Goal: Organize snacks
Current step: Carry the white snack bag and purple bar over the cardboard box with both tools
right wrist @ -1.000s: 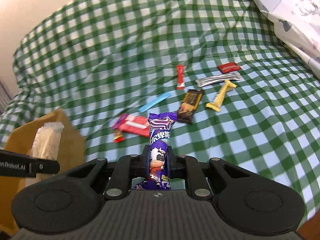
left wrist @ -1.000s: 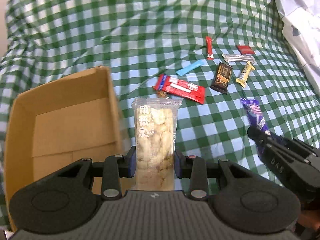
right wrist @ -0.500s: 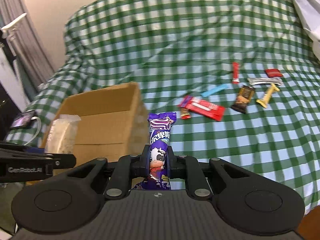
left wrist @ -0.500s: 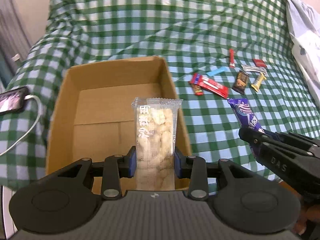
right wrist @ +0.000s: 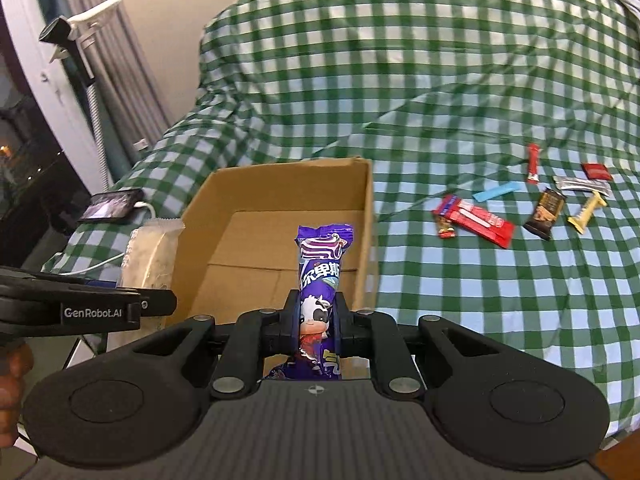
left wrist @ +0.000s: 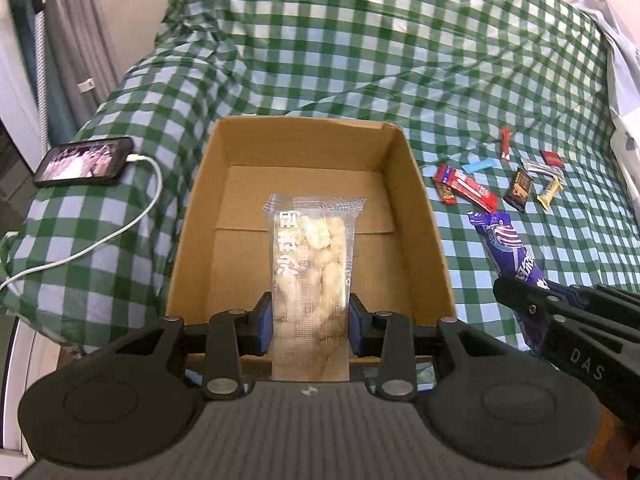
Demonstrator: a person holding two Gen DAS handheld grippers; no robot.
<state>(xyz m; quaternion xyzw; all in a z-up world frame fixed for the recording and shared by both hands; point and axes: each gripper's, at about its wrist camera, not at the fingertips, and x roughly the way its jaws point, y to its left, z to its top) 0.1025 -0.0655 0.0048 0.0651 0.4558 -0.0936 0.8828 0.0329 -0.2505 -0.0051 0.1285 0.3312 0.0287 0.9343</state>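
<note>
My left gripper (left wrist: pixel 310 330) is shut on a clear packet of pale puffed snack (left wrist: pixel 310 264), held upright over the near edge of an open cardboard box (left wrist: pixel 416 200). My right gripper (right wrist: pixel 316 326) is shut on a purple snack packet (right wrist: pixel 322 268) with a cow picture, held over the box's (right wrist: pixel 368 208) near right corner. The box inside looks bare. In the left wrist view the right gripper and the purple packet (left wrist: pixel 506 248) show at the right; in the right wrist view the left gripper's packet (right wrist: pixel 150 252) shows at the left.
Several small snacks lie on the green checked cloth right of the box: a red packet (right wrist: pixel 478 220), a blue strip (right wrist: pixel 496 191), a brown bar (right wrist: pixel 546 213), a yellow bar (right wrist: pixel 587 211), a silver bar (right wrist: pixel 580 185). A phone (left wrist: pixel 84 162) on a white cable lies left of the box.
Both grippers have pulled back and swung left with their packets. The box now lies centred under the left gripper, and the loose snacks lie farther off to the right.
</note>
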